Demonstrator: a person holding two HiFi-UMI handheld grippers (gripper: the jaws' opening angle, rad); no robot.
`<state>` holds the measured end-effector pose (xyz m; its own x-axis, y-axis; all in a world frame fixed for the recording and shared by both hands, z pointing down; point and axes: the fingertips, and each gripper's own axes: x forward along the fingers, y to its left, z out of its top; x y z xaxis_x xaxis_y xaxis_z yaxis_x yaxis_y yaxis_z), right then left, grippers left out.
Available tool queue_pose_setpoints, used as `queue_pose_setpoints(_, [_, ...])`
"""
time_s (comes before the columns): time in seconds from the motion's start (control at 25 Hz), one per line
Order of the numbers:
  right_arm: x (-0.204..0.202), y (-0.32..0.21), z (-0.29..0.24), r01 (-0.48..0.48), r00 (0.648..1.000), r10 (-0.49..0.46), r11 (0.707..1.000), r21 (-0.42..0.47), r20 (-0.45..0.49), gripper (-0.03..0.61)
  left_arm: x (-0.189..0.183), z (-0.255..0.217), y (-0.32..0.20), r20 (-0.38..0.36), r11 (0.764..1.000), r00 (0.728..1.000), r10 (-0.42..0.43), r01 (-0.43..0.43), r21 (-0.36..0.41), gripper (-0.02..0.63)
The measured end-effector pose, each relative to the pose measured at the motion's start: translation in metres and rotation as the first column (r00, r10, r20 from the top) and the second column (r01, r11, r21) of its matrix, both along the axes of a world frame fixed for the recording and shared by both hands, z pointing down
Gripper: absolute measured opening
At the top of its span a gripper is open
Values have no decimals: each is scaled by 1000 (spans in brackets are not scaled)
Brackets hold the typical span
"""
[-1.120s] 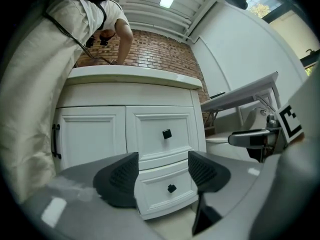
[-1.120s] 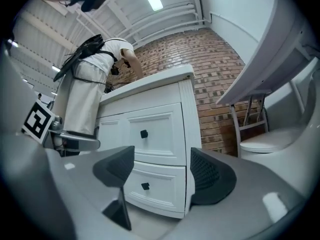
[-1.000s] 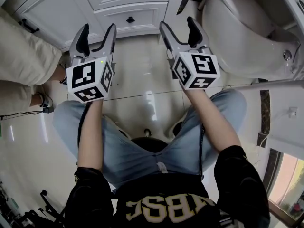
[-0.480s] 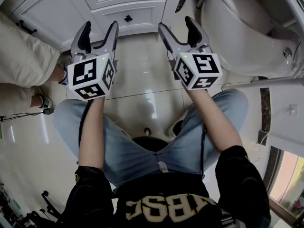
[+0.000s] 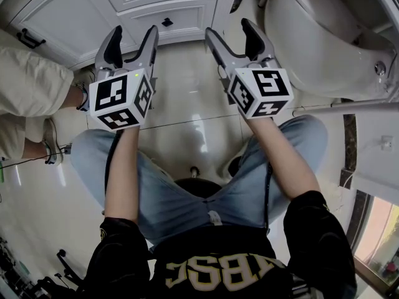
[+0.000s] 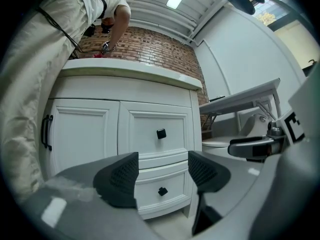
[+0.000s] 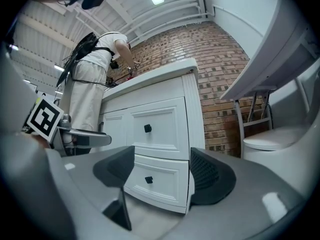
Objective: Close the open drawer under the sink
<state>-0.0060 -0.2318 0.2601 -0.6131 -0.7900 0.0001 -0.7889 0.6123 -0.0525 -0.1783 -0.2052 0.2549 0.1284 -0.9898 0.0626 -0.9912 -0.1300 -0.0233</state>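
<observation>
The white vanity cabinet (image 5: pixel 156 5) stands ahead of both grippers. Its lower drawer (image 6: pixel 160 184), with a black square knob (image 6: pixel 162 191), juts slightly out from the cabinet front; the upper drawer (image 6: pixel 157 134) sits flush. The lower drawer's knob (image 5: pixel 167 22) lies between the two grippers in the head view. My left gripper (image 5: pixel 133 36) is open and empty, a short way from the drawer. My right gripper (image 5: pixel 229 30) is also open and empty, level with it. The lower drawer (image 7: pixel 155 181) shows between the right jaws, untouched.
A person in beige trousers (image 5: pixel 31 92) stands at the counter on the left, close to the cabinet door with a black handle (image 5: pixel 28 39). A white toilet (image 5: pixel 312 36) is on the right. My own knees (image 5: pixel 187 192) sit above the glossy tiled floor (image 5: pixel 187 86).
My left gripper has edged a little toward the cabinet. The standing person's leg has shifted left. Both pairs of jaws stand as wide as before.
</observation>
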Motion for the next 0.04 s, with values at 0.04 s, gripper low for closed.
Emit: queue_pose_setpoints(0.04, [0,0,0,1,1000,-1,1000,0,1,342,1,0,-1,-4,1000,1000,3,-3,-1,314])
